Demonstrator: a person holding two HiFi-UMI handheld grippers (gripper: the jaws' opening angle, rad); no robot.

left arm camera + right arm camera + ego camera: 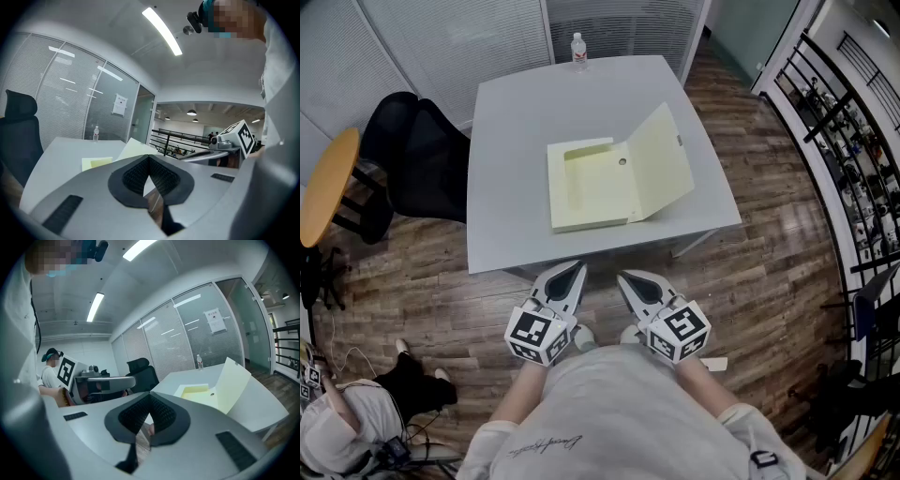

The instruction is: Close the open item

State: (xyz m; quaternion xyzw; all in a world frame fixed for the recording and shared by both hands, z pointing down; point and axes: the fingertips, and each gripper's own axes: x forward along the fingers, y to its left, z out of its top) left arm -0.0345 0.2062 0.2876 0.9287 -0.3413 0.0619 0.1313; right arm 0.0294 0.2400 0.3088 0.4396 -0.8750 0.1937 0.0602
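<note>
A pale yellow box file (591, 185) lies open in the middle of the grey table (511, 122), its lid (661, 164) standing up at an angle on the right side. The same file shows in the left gripper view (97, 162) and in the right gripper view (196, 393), lid (233, 384) raised. My left gripper (577, 270) and right gripper (626, 277) hang side by side just short of the table's near edge, close to my body. Both are shut with nothing between them, tips meeting in the left gripper's (149, 157) own view and the right gripper's (150, 396) own view.
A water bottle (578, 49) stands at the table's far edge. A black office chair (422, 159) and a round wooden table (328, 183) are on the left. A black railing (853, 141) runs along the right. Another person (337, 422) sits at lower left.
</note>
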